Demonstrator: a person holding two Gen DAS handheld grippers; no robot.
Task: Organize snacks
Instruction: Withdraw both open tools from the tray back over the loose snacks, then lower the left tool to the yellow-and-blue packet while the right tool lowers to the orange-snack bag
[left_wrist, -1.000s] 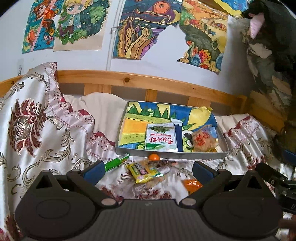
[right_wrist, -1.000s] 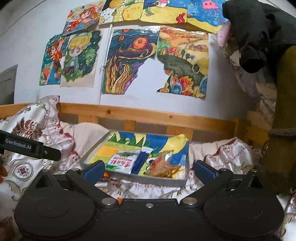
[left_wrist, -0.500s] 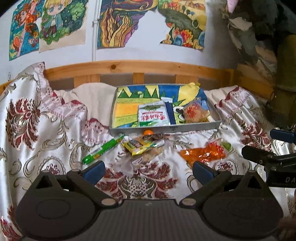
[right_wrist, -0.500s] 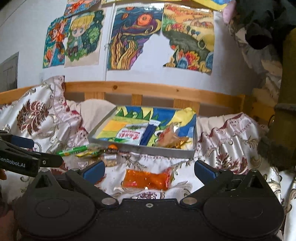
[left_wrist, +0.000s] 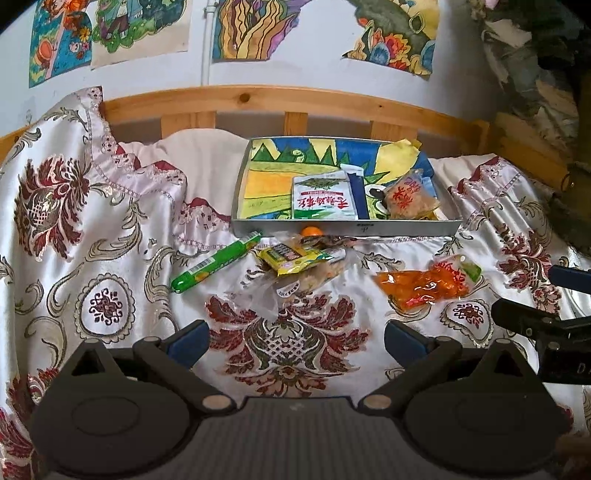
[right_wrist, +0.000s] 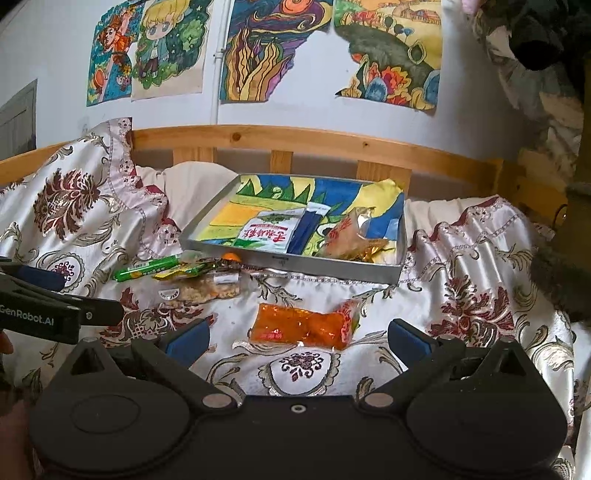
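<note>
**Snacks on a patterned bedspread, tray by the rail**

A bed with a white and maroon floral bedspread (left_wrist: 107, 236) fills both views, backed by a wooden rail (left_wrist: 295, 101) and a wall hung with bright drawings (right_wrist: 273, 48). A grey tray (left_wrist: 347, 226) lies near the rail, lined with a coloured picture. Inside it are a white packet (left_wrist: 322, 197) with red characters, a blue packet (left_wrist: 357, 192) just beside it, and a clear bag (left_wrist: 408, 195) of brownish snacks toward the right.

In front of the tray, on the cloth, lie a green tube (left_wrist: 216, 266), a yellow packet (left_wrist: 295, 258) resting on a clear bag of tan pieces (left_wrist: 310, 280), and a small orange ball (left_wrist: 311, 231) touching the tray's front wall. An orange bag (right_wrist: 306, 325) lies apart to the right.

The left gripper (left_wrist: 295, 336) hangs above the bedspread, jaws spread wide and empty. The right gripper (right_wrist: 297, 334) is likewise spread and empty, with the orange bag lying between and just beyond its fingertips.
</note>
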